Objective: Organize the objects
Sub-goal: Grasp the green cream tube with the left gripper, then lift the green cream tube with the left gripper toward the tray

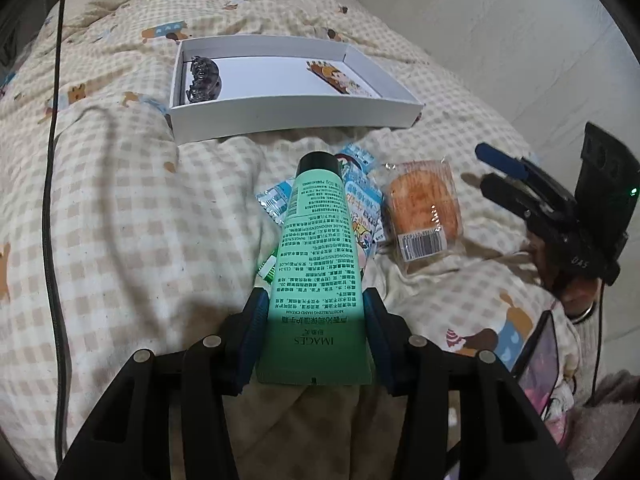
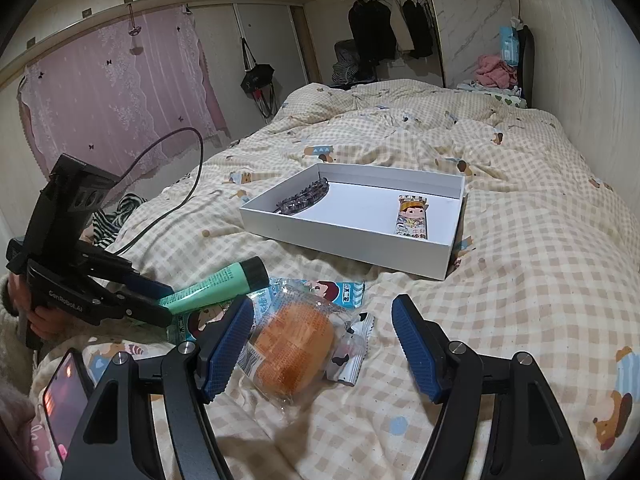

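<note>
The green hand-cream tube [image 1: 316, 256] is clamped by the left gripper [image 1: 316, 312], its long axis aimed cap-first at the white box [image 1: 296, 120] in the upper centre. The right gripper [image 2: 322, 344] is held open, empty, over the wrapped bun [image 2: 292, 344].

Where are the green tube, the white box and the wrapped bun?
green tube [image 1: 316, 240], left wrist view, on its printed body.
white box [image 2: 344, 236], right wrist view, on its near outer wall.
wrapped bun [image 2: 294, 342], right wrist view, on the orange top.
</note>
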Motion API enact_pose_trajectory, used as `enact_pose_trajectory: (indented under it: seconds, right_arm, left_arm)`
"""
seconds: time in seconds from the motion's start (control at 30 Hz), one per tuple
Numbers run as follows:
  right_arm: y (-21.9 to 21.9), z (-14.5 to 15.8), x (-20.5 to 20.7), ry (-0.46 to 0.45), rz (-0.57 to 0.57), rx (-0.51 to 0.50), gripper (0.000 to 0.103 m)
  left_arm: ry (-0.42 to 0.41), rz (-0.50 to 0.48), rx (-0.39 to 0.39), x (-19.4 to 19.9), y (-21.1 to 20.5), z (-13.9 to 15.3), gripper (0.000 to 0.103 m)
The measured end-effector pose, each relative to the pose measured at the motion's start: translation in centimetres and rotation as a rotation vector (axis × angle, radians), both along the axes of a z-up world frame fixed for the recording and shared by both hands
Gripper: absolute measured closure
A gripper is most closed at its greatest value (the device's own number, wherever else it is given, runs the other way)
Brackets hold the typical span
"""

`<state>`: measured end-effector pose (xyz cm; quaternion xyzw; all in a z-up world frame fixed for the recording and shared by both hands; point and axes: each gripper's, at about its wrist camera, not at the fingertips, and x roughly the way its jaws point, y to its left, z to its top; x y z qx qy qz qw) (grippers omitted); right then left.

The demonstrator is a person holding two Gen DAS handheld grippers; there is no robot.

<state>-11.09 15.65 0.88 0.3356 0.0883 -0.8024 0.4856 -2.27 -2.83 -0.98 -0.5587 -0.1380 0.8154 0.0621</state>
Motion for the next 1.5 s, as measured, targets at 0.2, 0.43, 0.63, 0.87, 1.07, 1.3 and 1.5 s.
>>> enact_pose_trajectory:
  seconds: [0.2, 0.43, 0.63, 0.87, 1.07, 1.3, 1.5]
  right_arm:
    - [0.0, 0.0, 0.0, -0.001, 0.000, 0.001, 0.030]
    - [0.0, -0.1, 0.1, -0.002, 0.001, 0.001, 0.030]
    - [-0.1, -0.2, 0.1, -0.003, 0.000, 0.001, 0.030]
    - [-0.1, -0.3, 0.1, -0.004, 0.000, 0.002, 0.030]
    - [0.0, -0.4, 0.1, -0.005, 0.000, 0.003, 0.030]
    - [0.0, -0.8, 0.1, -0.008, -0.001, 0.004, 0.030]
    - [0.0, -0.8, 0.2, -0.003, 0.004, 0.003, 0.030]
  left_arm:
    - [-0.067, 0.040, -0.002, -2.3, 0.5, -0.6, 0.050]
    - [-0.082, 0.050, -0.022, -4.2, 0.6, -1.9, 0.050]
    - [-0.095, 0.071, 0.009, -5.7, 0.0, -2.5, 0.046]
    - [-0.103, 0.073, 0.005, -7.0, 0.0, -2.5, 0.041]
    - [-0.115, 0.094, 0.013, -8.5, -0.5, -3.3, 0.039]
    - [-0.058, 0.102, 0.020, -9.5, -0.8, -4.3, 0.040]
    - [0.012, 0.152, 0.020, -8.5, -1.3, -5.7, 0.054]
